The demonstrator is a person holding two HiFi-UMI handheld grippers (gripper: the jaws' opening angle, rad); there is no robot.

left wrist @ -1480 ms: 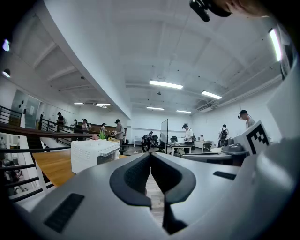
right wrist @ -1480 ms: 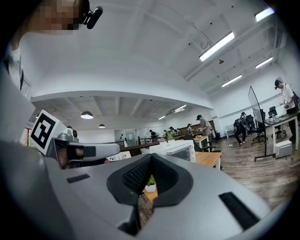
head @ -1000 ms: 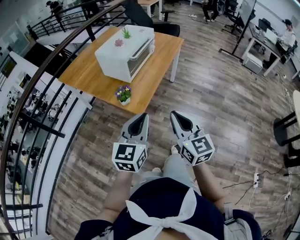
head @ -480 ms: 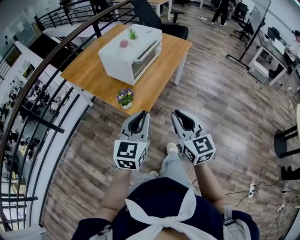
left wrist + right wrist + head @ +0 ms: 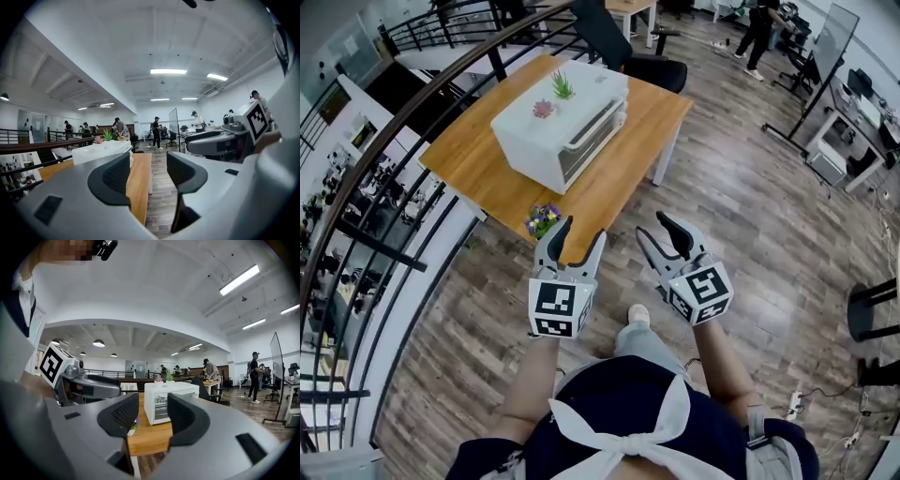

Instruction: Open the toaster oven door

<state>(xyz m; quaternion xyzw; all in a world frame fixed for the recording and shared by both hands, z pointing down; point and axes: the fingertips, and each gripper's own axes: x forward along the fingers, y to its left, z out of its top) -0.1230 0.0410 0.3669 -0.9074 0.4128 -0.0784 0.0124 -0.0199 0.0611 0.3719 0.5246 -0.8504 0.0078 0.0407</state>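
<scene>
A white toaster oven [image 5: 562, 122] stands on the wooden table [image 5: 623, 178], door closed, its bar handle [image 5: 592, 125] facing right. Two small plants sit on its top. My left gripper [image 5: 578, 236] hovers at the table's near edge, short of the oven. Its jaws have just been opening and hold nothing. My right gripper [image 5: 655, 229] hangs beside it over the floor, its jaws also just opened and empty. Between the right gripper [image 5: 152, 416] jaws, the oven [image 5: 168, 401] shows well ahead. The left gripper [image 5: 147, 171] looks along the table, with the oven [image 5: 101, 151] to its left.
A small pot of purple flowers [image 5: 542, 220] sits at the table's near edge, just left of my left gripper. A black railing [image 5: 394, 216] runs along the left. A black chair [image 5: 628, 56] stands behind the table. People stand farther back.
Both grippers have moved forward to the table's near edge, and both sets of jaws have gone from shut to open. The table and oven have moved closer to me.
</scene>
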